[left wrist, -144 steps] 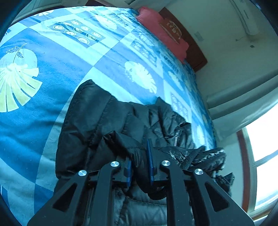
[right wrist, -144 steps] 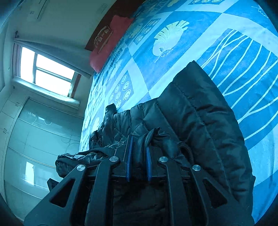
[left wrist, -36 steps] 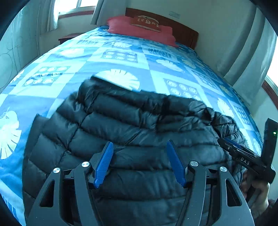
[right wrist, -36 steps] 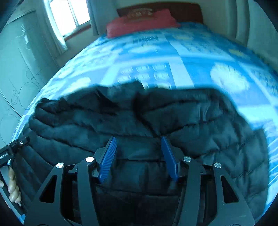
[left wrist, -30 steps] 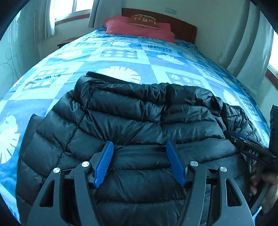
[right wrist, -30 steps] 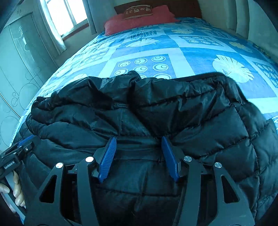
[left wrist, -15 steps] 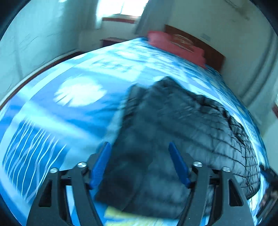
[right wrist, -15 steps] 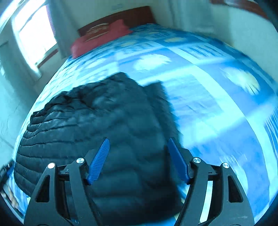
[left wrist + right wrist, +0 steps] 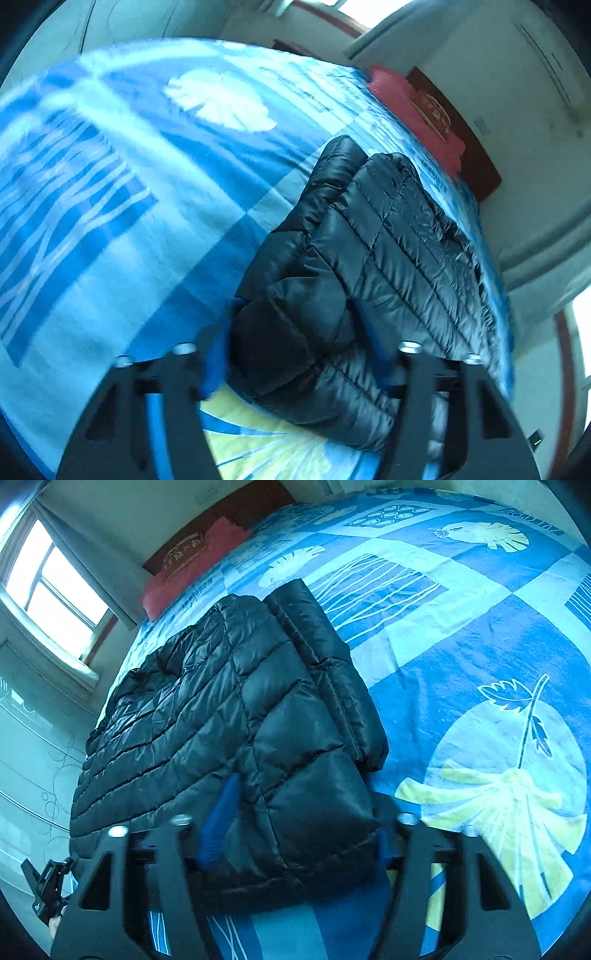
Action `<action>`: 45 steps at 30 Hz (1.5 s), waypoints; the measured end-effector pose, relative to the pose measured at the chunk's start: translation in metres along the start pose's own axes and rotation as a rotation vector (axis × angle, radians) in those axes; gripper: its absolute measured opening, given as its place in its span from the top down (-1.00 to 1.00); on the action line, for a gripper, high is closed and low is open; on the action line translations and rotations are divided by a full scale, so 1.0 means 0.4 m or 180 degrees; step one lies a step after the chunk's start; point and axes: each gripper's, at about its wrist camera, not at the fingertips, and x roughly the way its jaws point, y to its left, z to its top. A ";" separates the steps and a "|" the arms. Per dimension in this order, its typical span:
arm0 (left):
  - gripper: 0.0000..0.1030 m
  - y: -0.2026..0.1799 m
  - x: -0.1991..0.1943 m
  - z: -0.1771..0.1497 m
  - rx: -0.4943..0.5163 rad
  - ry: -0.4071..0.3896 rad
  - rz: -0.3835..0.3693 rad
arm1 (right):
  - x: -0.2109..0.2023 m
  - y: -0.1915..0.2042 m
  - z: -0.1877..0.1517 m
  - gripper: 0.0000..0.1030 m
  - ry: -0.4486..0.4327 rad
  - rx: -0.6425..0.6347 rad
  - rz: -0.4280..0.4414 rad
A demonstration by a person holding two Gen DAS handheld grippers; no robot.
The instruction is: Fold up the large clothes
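A black quilted puffer jacket (image 9: 373,266) lies folded on the blue patterned bed cover (image 9: 110,221). My left gripper (image 9: 295,365) is open, its jaws wide apart on either side of the jacket's near left corner. In the right wrist view the jacket (image 9: 229,723) lies the same way, and my right gripper (image 9: 299,834) is open with its jaws around the jacket's near right corner. Neither gripper pinches the fabric. The left gripper (image 9: 44,890) shows small at the lower left of the right wrist view.
The bed cover (image 9: 480,646) stretches wide on both sides of the jacket. A red pillow (image 9: 199,557) and a dark wooden headboard (image 9: 461,129) stand at the far end. A window (image 9: 51,587) and curtains are beside the bed.
Both grippers have swung outward from the middle of the jacket to its two near corners and dropped low. The jaws stay open. The jacket has not moved.
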 end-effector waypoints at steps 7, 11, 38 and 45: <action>0.55 -0.033 -0.058 -0.027 0.0244 -0.0157 -0.0099 | -0.050 0.015 0.000 0.63 -0.0101 -0.0041 0.0228; 0.56 -0.013 -0.093 -0.034 0.0225 -0.0106 -0.0144 | -0.079 0.019 -0.013 0.66 -0.0088 -0.0101 0.0253; 0.34 0.090 -0.217 -0.124 0.0266 0.0121 -0.0046 | -0.184 -0.057 -0.147 0.32 0.0177 -0.0020 0.0248; -0.11 0.118 -0.248 -0.130 0.0296 0.0121 0.0061 | -0.243 -0.097 -0.152 0.01 0.0111 0.0016 0.0128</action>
